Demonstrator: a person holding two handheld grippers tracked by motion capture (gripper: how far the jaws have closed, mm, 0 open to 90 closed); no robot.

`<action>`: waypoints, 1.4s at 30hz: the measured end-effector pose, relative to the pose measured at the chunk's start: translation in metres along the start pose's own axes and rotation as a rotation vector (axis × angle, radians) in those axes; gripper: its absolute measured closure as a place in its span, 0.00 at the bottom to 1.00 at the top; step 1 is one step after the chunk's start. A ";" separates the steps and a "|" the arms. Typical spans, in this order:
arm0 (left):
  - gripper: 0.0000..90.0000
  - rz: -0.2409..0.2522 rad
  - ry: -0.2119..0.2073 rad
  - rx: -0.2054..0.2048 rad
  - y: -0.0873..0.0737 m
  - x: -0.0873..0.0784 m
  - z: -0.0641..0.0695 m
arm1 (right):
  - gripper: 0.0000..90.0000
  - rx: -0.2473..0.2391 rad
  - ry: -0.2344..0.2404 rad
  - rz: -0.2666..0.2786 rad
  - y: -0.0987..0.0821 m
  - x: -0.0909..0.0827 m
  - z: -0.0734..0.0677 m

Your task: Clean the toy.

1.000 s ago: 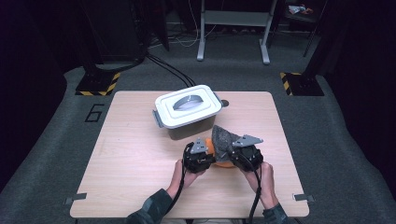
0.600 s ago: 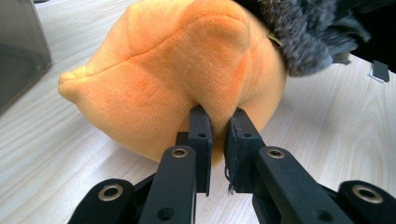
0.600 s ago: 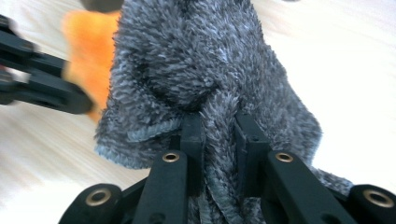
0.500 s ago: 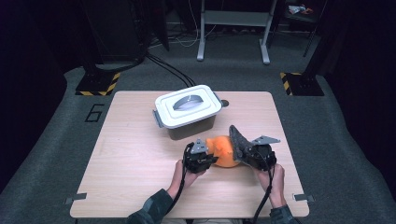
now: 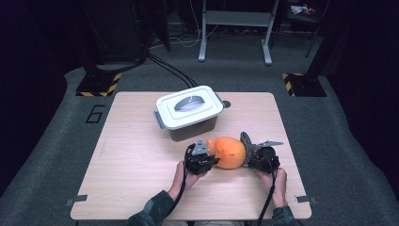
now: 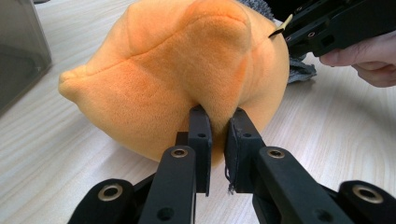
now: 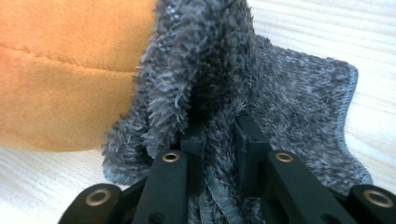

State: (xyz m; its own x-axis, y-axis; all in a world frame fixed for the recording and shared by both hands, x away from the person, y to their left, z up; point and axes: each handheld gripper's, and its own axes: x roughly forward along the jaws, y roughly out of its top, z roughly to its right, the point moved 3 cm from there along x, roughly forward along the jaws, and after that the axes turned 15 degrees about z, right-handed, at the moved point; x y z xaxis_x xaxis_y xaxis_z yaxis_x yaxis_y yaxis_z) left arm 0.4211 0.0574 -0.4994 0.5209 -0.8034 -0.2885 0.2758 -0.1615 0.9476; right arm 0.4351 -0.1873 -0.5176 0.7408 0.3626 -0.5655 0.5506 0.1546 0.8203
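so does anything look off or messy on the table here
Nothing looks damaged or spilled. The orange plush toy lies on the table, pinched by the left gripper, while the right gripper grips a grey fuzzy cloth bunched against the toy. The lidded box sits closed behind them.

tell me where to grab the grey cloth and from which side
Grip the loose fluffy edge of the cloth that stands clear of the orange plush, coming low from the person's right. It is thin and bunches up, so shut tongs hold a fold, as the right tongs do now.
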 end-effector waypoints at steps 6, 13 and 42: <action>0.91 0.008 -0.005 -0.020 0.000 -0.002 -0.004 | 0.85 -0.035 -0.032 0.089 0.019 -0.034 -0.001; 0.90 0.016 -0.012 -0.010 0.000 -0.001 -0.002 | 0.85 -0.123 0.046 0.158 0.046 -0.057 -0.034; 0.57 -0.021 0.103 0.178 -0.011 0.008 0.003 | 0.85 -0.132 0.037 0.148 0.043 -0.033 -0.041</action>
State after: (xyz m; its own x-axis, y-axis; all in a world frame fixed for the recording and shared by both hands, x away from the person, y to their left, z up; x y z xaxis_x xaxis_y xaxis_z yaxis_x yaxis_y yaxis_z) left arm 0.4193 0.0510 -0.5114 0.5993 -0.7369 -0.3127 0.1449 -0.2843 0.9477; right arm 0.4185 -0.1547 -0.4601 0.7936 0.4236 -0.4368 0.3802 0.2153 0.8995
